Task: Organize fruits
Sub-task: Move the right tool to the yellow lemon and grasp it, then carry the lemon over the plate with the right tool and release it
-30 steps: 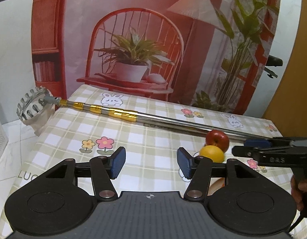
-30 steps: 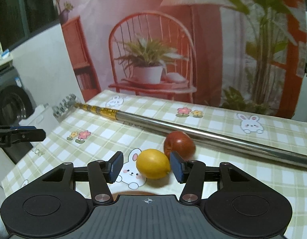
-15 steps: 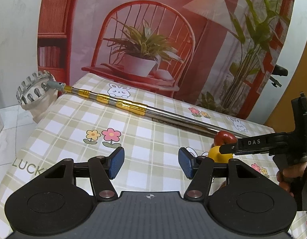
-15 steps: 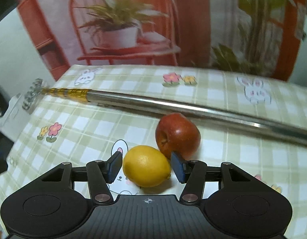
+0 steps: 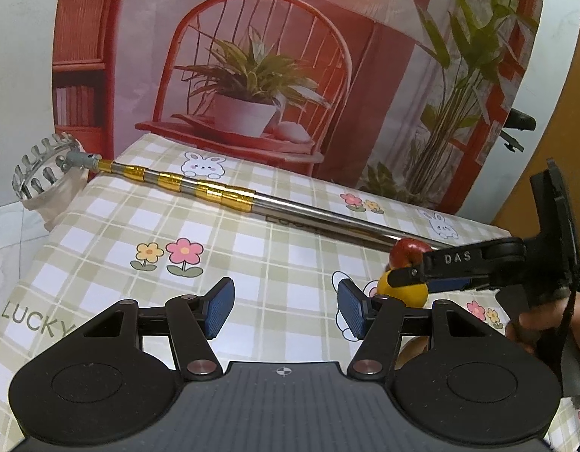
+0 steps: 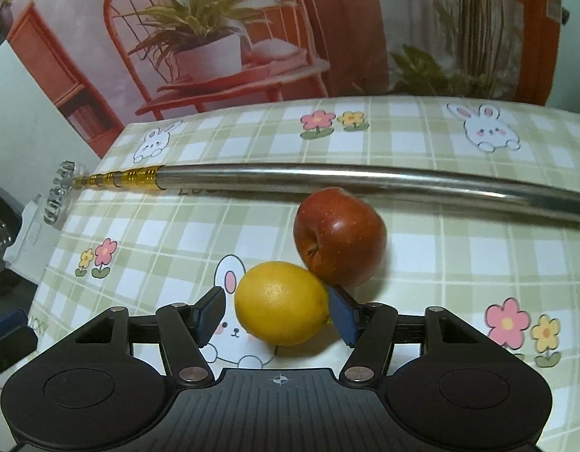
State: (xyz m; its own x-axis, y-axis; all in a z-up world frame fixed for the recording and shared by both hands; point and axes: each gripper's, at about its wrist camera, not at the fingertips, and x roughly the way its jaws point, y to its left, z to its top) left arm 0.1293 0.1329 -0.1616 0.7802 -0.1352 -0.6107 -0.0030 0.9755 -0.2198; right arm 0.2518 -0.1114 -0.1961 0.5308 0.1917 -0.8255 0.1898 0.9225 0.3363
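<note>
Right claw lowered, jaws opening round lemon | left claw released, empty | checked tablecloth, chair backdrop

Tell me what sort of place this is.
Probably a staged home corner, not a real living room: the chair and potted plant are only printed on a backdrop hung behind a table with a checked cartoon tablecloth. A tiled floor shows beside it.

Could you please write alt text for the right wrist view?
The right gripper, its jaws opening, straddles a yellow lemon lying against a red apple on a checked tablecloth; a telescopic metal pole lies behind.
</note>
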